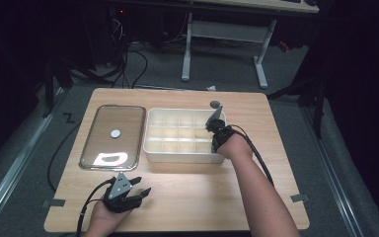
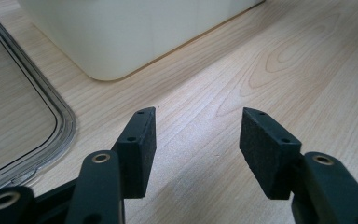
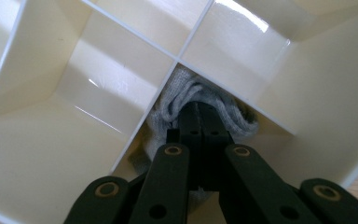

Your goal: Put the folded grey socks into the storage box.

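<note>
- A light wooden table (image 1: 187, 197) seen from above, with dark floor around it. The near half of the tabletop is bare wood; the far half carries two things side by side.
- On the left lies a clear flat lid (image 1: 112, 137) with a small round white disc at its middle. Its long axis runs from the near side to the far side. It sits just beside the box, not touching it.
- To its right stands a cream divided box (image 1: 150, 143), its long axis running left to right, split into a grid of small compartments.
- The right gripper (image 3: 199, 122) reaches down into a compartment at the box's right end. Its jaws are pressed together, pinching a rolled grey cloth (image 3: 186, 91) that sits in a corner where two dividers cross.
- Most of the cloth is hidden behind the jaws and a divider, so its full shape and long axis cannot be told.
- The left gripper (image 2: 196, 135) hovers low over bare wood near the table's front left edge. Its jaws stand wide apart and hold nothing.
- In the left gripper view, the lid's rounded corner lies to the left and the box's rounded corner ahead, both cut off by the frame.
</note>
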Motion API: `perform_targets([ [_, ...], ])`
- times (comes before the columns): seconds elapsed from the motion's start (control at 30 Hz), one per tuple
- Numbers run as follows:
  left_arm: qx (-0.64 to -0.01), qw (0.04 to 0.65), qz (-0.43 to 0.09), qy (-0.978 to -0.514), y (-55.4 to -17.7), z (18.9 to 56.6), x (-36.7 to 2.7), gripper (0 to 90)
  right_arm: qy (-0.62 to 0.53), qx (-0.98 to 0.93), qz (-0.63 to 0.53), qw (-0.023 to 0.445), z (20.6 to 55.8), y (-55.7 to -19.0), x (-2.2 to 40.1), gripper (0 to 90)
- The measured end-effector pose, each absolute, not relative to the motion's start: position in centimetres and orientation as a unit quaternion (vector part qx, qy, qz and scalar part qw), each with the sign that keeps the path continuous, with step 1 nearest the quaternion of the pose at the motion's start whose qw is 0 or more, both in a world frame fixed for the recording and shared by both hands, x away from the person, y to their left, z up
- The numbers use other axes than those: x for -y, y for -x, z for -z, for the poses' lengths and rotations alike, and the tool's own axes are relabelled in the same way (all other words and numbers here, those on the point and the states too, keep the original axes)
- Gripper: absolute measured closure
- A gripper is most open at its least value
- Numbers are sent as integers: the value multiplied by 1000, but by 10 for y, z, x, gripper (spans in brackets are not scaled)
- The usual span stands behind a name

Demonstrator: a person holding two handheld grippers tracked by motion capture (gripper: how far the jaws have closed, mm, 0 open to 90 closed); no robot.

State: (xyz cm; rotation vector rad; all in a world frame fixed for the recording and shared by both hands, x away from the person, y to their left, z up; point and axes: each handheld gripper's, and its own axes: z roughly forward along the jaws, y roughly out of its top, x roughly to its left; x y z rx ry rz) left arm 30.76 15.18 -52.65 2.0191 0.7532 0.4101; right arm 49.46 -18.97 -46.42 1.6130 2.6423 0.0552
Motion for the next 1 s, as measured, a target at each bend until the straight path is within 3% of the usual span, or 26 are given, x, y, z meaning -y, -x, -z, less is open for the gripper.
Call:
perform_targets([
  [0.1,-306,456,-167,-819,-308,527,-152,464,-524,-851,-19,26,462,-493,190,890],
  [0.23,-306,455,-168,-819,-308,527,-152,464,-529,-847,-34,35,451,-489,197,737],
  [0.43,-304,453,-168,-821,-309,527,-150,464,-535,-842,-60,39,437,-482,203,688],
  [0.5,-304,453,-168,-821,-308,527,-150,464,-528,-844,-80,51,431,-477,205,624],
  [1.0,-302,448,-169,-824,-308,528,-149,464,-519,-831,-179,95,413,-446,216,427],
])
